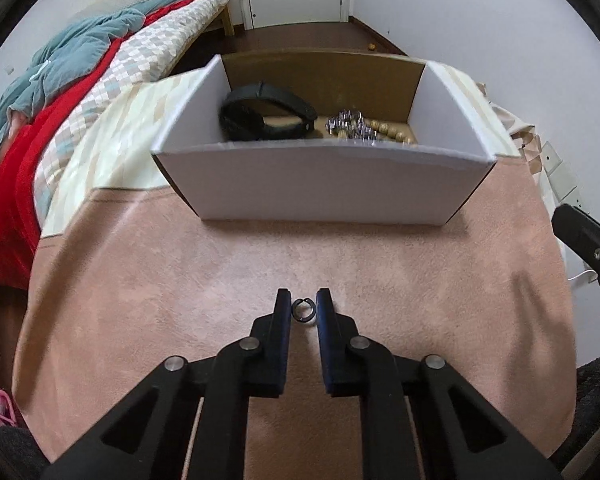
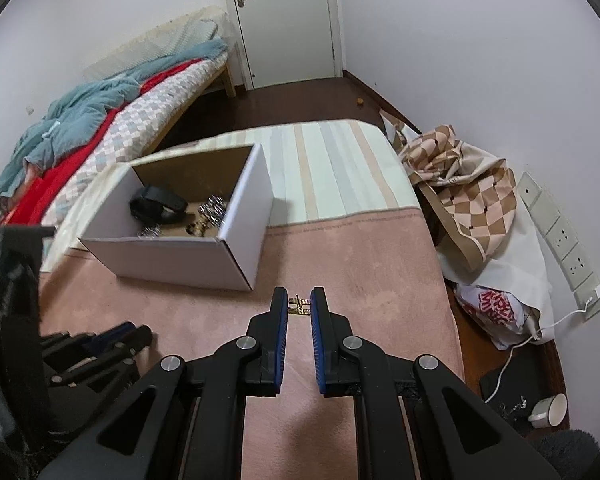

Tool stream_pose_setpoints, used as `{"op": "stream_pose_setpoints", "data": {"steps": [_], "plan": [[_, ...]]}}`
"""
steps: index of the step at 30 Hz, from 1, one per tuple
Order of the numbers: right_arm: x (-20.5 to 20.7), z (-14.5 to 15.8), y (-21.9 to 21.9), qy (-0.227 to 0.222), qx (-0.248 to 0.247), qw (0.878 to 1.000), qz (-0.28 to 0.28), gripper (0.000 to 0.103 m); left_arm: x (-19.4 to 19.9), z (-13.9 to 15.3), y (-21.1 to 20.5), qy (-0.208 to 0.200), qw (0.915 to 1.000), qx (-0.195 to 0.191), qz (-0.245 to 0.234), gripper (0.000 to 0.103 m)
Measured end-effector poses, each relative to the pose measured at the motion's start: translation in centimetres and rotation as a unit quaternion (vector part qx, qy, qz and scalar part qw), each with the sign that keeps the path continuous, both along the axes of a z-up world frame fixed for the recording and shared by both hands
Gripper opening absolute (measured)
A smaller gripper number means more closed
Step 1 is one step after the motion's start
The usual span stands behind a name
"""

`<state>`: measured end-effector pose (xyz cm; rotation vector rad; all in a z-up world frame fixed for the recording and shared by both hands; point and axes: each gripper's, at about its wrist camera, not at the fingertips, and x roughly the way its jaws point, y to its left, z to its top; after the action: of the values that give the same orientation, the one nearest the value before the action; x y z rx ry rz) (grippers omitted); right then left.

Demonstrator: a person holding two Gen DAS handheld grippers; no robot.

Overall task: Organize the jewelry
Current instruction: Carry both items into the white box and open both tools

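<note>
My left gripper (image 1: 303, 307) is shut on a small dark ring (image 1: 302, 311), held just above the pink blanket (image 1: 180, 280). My right gripper (image 2: 299, 304) is shut on a small gold piece of jewelry (image 2: 299, 306), held above the same blanket (image 2: 360, 260). A white cardboard box (image 1: 320, 184) stands ahead of the left gripper. It holds a black band (image 1: 260, 114) and silver and wooden beaded pieces (image 1: 360, 128). In the right wrist view the box (image 2: 172, 256) stands ahead to the left, with the black band (image 2: 156, 204) inside. The left gripper (image 2: 100, 344) shows at the lower left.
A bed with red and teal covers (image 2: 80, 132) lies to the left. A striped mat (image 2: 328, 164) lies behind the box. A checkered cloth (image 2: 468, 196), plastic bags (image 2: 496, 312), wall sockets (image 2: 560, 236) and a cup (image 2: 550, 410) are on the right. A door (image 2: 284, 20) is at the far end.
</note>
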<state>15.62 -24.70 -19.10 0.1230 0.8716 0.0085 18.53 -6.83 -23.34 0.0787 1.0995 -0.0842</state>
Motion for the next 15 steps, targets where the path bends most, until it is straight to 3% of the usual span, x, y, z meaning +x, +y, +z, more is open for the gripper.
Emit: {"op": "stream_pose_setpoints", "data": {"steps": [8,15], "plan": [[1.9,4.4,0.8,-0.012,0.065,0.997,0.040,0.012,2.9,7.1,2.2,-0.020,0.9969,-0.076,-0.004,0.010],[8.8,4.4,3.0,0.042,0.140,0.983,0.114,0.012,9.8,7.5,4.8,0.027,0.9921,-0.122,0.002,0.010]]}}
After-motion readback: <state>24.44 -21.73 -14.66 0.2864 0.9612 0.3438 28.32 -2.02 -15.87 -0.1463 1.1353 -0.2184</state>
